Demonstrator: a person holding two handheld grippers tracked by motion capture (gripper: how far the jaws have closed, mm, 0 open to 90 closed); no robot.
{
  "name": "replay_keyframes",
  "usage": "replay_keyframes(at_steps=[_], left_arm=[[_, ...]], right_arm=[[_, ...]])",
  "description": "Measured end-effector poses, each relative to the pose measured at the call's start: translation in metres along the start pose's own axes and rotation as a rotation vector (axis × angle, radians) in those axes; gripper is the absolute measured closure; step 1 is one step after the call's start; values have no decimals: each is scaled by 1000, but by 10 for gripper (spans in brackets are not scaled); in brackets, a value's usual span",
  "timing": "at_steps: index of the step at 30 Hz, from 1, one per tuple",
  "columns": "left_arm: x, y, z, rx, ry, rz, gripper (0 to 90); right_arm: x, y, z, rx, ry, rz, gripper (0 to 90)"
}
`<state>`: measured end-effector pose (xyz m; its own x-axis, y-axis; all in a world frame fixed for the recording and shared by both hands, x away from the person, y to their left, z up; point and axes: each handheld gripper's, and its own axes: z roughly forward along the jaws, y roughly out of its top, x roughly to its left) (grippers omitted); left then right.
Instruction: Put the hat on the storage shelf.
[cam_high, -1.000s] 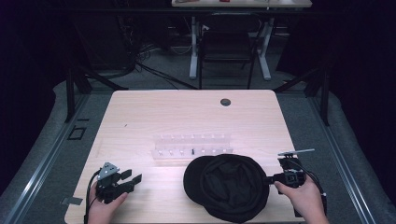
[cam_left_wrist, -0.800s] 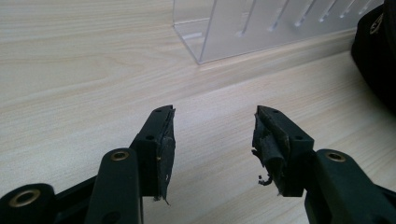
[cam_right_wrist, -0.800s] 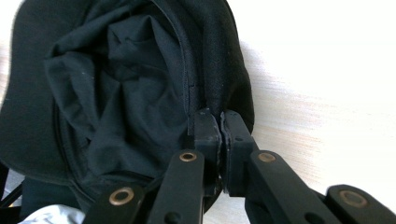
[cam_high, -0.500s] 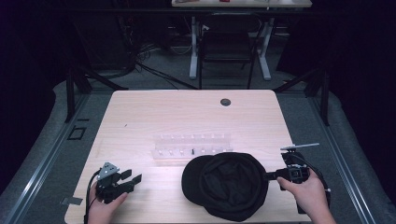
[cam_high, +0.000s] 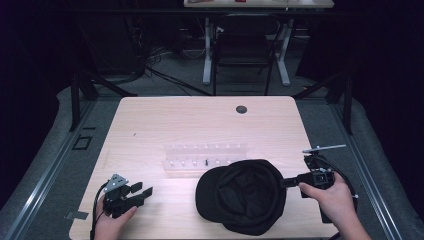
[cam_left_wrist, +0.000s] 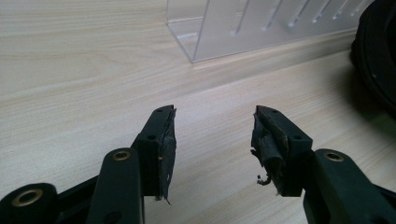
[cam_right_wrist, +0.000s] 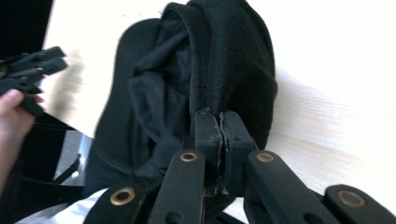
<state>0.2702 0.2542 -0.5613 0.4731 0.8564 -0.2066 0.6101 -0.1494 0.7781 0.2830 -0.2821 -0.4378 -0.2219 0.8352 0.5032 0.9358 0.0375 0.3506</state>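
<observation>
pale wood table (cam_high: 165, 120) with a black cap (cam_high: 242, 195), dark room around.

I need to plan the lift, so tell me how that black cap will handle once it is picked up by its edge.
Probably floppy: the black cap folds and creases where the right hand-held gripper pinches its rim. Likely light for its size, since one thin pinch holds it. It should not slip easily; the fabric looks coarse between the shut jaws.
</observation>
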Motion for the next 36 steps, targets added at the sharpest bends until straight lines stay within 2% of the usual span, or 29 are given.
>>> replay_keyframes(at_steps=[11,22,36], left_arm=[[0,0,1,-1,2,-3,491],[0,0,1,0,0,-3,491],[0,0,1,1,0,-3,491]], right_arm=[[13,10,-18,-17,90,2,874],[21,15,-26,-30,181,14,874],[30,20,-29,-24,229,17,875]])
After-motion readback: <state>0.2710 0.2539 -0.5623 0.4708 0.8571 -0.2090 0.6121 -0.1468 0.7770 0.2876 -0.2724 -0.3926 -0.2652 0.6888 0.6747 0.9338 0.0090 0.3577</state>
